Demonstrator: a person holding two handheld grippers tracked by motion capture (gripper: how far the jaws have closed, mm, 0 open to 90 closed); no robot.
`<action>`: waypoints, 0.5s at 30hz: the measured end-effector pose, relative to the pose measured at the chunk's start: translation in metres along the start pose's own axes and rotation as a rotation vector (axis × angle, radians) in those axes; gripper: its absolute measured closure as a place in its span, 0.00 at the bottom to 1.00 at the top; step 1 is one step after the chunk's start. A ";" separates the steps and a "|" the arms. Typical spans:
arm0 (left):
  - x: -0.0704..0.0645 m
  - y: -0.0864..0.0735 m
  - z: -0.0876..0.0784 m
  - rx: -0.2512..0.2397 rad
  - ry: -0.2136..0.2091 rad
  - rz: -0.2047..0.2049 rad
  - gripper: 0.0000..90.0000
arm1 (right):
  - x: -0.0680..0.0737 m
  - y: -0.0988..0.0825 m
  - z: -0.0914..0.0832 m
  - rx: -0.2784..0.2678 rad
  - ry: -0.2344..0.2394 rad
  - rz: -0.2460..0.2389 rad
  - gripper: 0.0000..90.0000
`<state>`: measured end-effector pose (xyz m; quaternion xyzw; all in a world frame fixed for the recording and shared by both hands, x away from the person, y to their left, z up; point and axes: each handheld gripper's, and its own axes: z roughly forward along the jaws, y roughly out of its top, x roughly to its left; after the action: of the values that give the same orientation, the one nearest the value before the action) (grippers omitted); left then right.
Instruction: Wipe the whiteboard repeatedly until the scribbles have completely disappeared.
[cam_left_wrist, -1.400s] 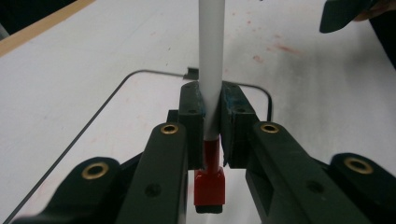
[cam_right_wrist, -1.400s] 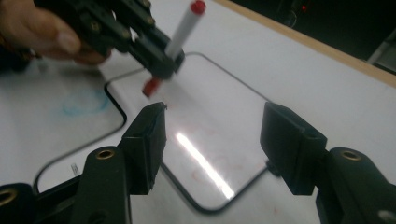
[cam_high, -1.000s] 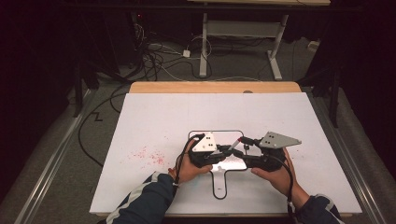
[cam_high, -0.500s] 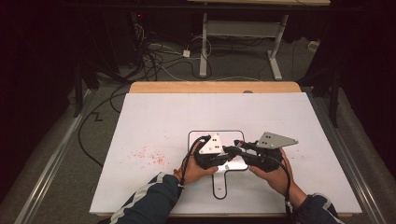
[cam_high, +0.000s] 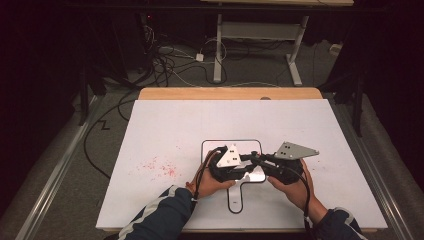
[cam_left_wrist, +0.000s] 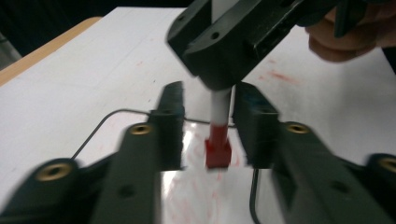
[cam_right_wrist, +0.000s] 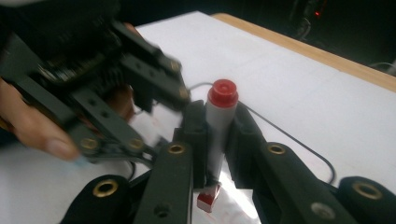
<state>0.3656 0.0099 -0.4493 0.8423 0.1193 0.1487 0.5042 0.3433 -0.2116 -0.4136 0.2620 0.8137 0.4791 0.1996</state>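
Clamped on the red marker (cam_right_wrist: 218, 121) were our right gripper (cam_right_wrist: 215, 135) jaws, above the whiteboard (cam_high: 212, 146); our left gripper (cam_left_wrist: 208, 123) jaws stood apart around its tip.

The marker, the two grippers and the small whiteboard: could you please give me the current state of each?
marker: upright, red end cap on top, red tip down at the board, uncapped.
right gripper: shut on the marker's barrel.
left gripper: open, jaws either side of the marker's lower end, not touching it.
small whiteboard: flat on the table, faint red marks under the tip.
table: white top, red smudges at the left.
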 end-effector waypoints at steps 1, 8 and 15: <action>0.001 -0.002 -0.006 0.017 0.035 0.006 0.50 | -0.002 -0.003 -0.001 0.028 -0.025 -0.011 0.90; 0.014 -0.035 -0.056 0.083 0.161 -0.081 0.30 | -0.012 -0.012 -0.002 0.077 -0.078 -0.036 0.90; 0.006 -0.069 -0.106 0.133 0.248 -0.143 0.23 | -0.003 -0.013 -0.002 0.071 -0.014 -0.045 0.90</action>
<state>0.3285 0.1296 -0.4620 0.8383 0.2498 0.2072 0.4381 0.3416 -0.2197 -0.4238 0.2540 0.8343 0.4434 0.2068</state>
